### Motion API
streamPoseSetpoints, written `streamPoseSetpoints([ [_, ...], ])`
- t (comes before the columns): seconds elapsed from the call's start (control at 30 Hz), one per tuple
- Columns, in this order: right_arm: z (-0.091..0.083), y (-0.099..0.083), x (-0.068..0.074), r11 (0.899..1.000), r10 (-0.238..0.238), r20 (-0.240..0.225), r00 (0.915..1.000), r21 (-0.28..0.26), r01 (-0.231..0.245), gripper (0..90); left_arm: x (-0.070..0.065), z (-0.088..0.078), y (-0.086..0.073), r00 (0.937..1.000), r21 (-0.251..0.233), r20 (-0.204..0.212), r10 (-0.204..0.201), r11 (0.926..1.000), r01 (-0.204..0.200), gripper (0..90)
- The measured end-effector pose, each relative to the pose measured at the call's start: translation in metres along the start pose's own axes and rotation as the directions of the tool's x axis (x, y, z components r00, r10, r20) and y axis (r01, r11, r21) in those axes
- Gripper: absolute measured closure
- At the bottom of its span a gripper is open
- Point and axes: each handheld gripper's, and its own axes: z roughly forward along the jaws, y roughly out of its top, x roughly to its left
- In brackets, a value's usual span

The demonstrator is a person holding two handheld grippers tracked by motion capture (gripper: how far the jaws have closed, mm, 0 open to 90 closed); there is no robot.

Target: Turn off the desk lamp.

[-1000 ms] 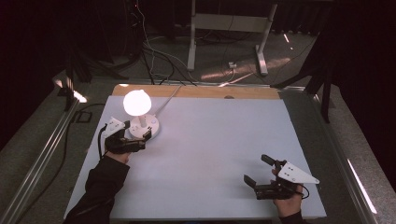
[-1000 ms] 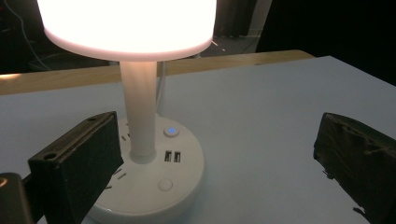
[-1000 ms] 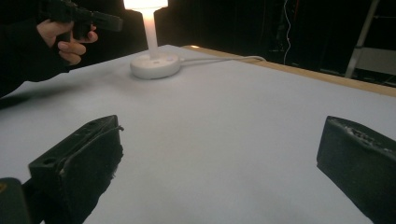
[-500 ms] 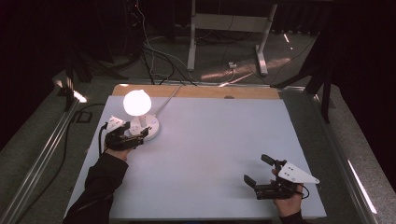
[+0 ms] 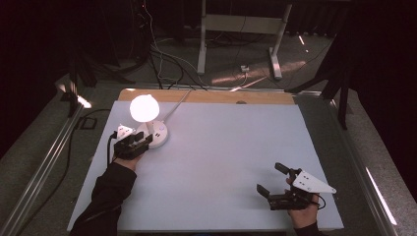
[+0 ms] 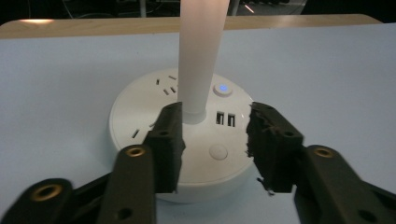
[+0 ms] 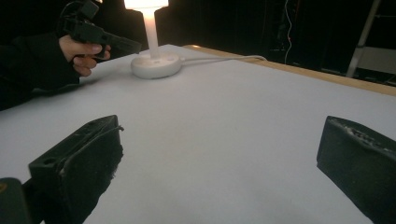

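A white table lamp stands at the table's back left, its round globe (image 5: pixel 144 108) glowing above a disc base (image 5: pixel 158 133). My left gripper (image 5: pixel 141 141) is at the base's near edge, open. In the left gripper view its jaws (image 6: pixel 215 140) straddle the near part of the base (image 6: pixel 135 116), just in front of the white stem (image 6: pixel 201 56). The base top carries a blue-lit button (image 6: pixel 223 87), two USB ports (image 6: pixel 225 119) and a round button (image 6: pixel 218 151). My right gripper (image 5: pixel 269 177) rests open near the front right, with nothing between its jaws (image 7: pixel 224 154).
The lamp's white cable (image 5: pixel 174 105) runs from the base to the table's wooden back edge (image 5: pixel 206 96). A light grey mat (image 5: pixel 221 152) covers the table. From the right gripper view, the lamp base (image 7: pixel 156 64) and the left hand's gripper (image 7: pixel 100 39) are far off.
The left gripper has edged slightly closer to the lamp base. The right gripper has stayed still, and the lamp is lit throughout.
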Motion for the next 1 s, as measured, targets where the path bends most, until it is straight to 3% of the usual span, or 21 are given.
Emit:
streamPoseSetpoints([
  [0.23, 0.0, 0.0, 0.0, 1.0, -0.001, -0.001, 1.0, 0.003, 0.001, 0.0, 0.0, 0.005, -0.003, 1.0, 0.015, -0.007, -0.003, 0.9999, 0.003, 76.1],
  [0.4, 0.0, 0.0, 0.0, 1.0, -0.001, -0.002, 1.0, 0.004, 0.001, 0.0, -0.001, 0.009, -0.005, 0.9993, 0.037, -0.015, 0.034, 0.9988, -0.033, 86.5],
  [0.47, 0.0, 0.0, 0.0, 1.0, -0.001, -0.003, 1.0, 0.004, 0.001, 0.0, 0.0, 0.01, -0.005, 0.9997, 0.036, 0.0, 0.026, 0.999, -0.026, 90.0],
  [0.63, 0.0, 0.0, 0.0, 1.0, -0.001, -0.002, 1.0, 0.006, 0.001, 0.0, 0.001, 0.012, -0.005, 0.999, 0.04, 0.03, 0.033, 0.9986, -0.034, 90.0],
  [1.0, 0.0, 0.0, 0.0, 1.0, 0.001, -0.002, 1.0, 0.005, -0.001, 0.0, 0.001, 0.017, -0.005, 0.998, 0.054, 0.043, 0.046, 0.9974, -0.048, 90.0],
])
